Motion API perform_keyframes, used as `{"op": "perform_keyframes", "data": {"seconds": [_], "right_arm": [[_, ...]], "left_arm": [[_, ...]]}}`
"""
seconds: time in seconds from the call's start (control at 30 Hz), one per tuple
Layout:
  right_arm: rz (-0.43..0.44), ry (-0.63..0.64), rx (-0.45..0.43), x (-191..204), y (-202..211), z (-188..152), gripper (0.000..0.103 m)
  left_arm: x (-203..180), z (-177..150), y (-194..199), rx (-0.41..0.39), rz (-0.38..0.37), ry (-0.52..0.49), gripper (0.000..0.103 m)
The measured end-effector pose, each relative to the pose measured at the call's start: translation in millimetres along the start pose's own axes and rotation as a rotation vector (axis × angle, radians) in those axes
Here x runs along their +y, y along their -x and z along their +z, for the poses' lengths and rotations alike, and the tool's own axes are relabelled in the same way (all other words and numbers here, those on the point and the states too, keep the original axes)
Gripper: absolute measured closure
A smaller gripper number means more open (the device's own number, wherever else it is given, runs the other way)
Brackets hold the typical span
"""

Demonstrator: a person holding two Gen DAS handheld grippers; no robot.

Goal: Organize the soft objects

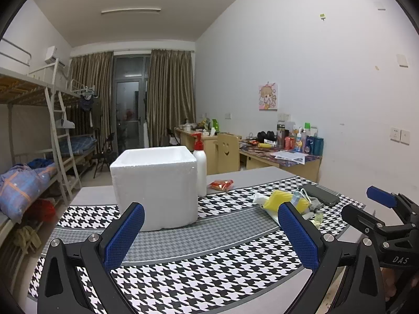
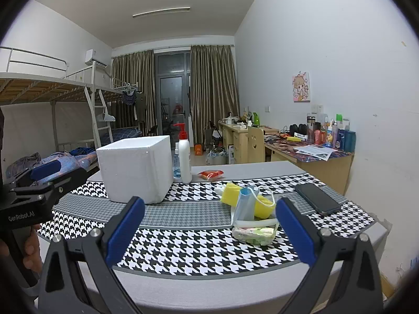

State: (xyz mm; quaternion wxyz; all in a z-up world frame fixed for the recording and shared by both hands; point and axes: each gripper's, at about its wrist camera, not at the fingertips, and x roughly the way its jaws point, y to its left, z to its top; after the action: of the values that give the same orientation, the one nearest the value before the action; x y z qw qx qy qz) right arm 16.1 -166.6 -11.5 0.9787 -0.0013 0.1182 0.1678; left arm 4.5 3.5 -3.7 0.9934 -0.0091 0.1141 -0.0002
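Note:
A white foam box (image 1: 154,185) (image 2: 134,166) stands open-topped on the houndstooth cloth (image 2: 188,243). To its right lies a small heap: a yellow sponge (image 2: 231,193) (image 1: 277,199), a blue face mask (image 2: 244,204), a white tube and a clear packet of soft items (image 2: 255,233). My left gripper (image 1: 212,231) hovers open in front of the box with nothing between its blue pads. My right gripper (image 2: 209,231) is open too, low over the near table edge, the heap just beyond its right finger (image 2: 294,233).
A white pump bottle (image 2: 184,157) and a clear bottle stand right of the box. A red snack packet (image 2: 210,174) lies behind the heap, a black phone (image 2: 316,202) to its right. Bunk beds at left, cluttered desks along the right wall.

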Motion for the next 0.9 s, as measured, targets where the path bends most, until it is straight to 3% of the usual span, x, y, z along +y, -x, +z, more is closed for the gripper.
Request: {"op": "perform_keyframes", "data": {"seconds": [0.9], "right_arm": [[0.000, -0.002, 0.014, -2.8, -4.6, -0.7, 0.001]], "left_arm": [[-1.1, 0.3, -5.2, 0.017, 0.005, 0.000, 0.001]]}}
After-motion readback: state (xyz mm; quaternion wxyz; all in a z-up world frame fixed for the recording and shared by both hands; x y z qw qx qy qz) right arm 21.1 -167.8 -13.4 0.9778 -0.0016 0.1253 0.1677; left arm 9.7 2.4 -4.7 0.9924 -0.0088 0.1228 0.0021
